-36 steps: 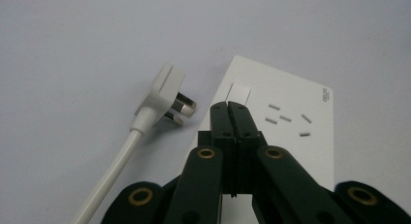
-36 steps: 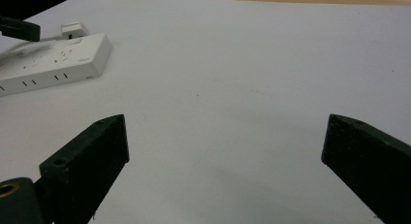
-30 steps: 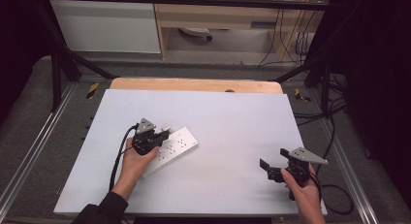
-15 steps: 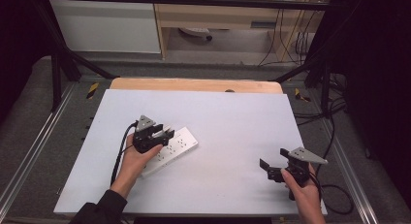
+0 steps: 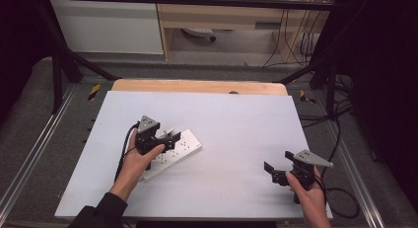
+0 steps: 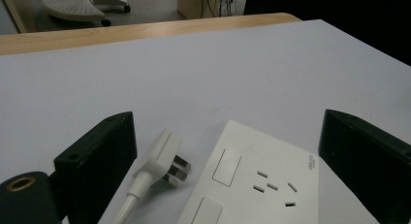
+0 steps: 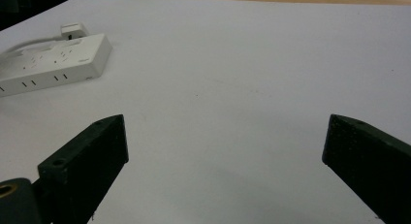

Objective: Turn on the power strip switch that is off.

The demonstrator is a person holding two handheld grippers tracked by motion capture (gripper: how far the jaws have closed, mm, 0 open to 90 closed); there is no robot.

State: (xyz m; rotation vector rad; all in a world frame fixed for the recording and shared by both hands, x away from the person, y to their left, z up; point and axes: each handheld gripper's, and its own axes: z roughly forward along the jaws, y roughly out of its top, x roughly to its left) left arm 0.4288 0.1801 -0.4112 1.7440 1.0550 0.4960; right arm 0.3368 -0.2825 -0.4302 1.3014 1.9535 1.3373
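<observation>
Change: against the pictures from a second ago, the left hand-held gripper has crept a little forward over the strip; the right hand-held gripper has not moved.
Meaning: judged an approach in progress, lining up on the plug; nothing gripped yet.
Plug: white, lying loose on the counter just beside the strip's end, prongs toward the strip, its cord running back toward the camera in the left gripper view. Not inserted.
Strip: white, flat on the counter's left half, sockets up; seen at the far left in the right gripper view.
Left hand-held gripper: jaws spread wide, holding nothing; the plug sits near the left jaw and the strip's end runs between the jaws toward the right one.
Left hand: forearm in from the near edge, angled toward the strip, hand wrapped on the grip, jaws pointing forward and right across the strip.
Right hand-held gripper: jaws spread, empty, bare counter between them; well apart from the strip, near the counter's right near corner.
Right hand: low on the near edge, gripper aimed left toward the strip.
Next, as a guess: shift left off the strip to centre the plug before closing.
</observation>
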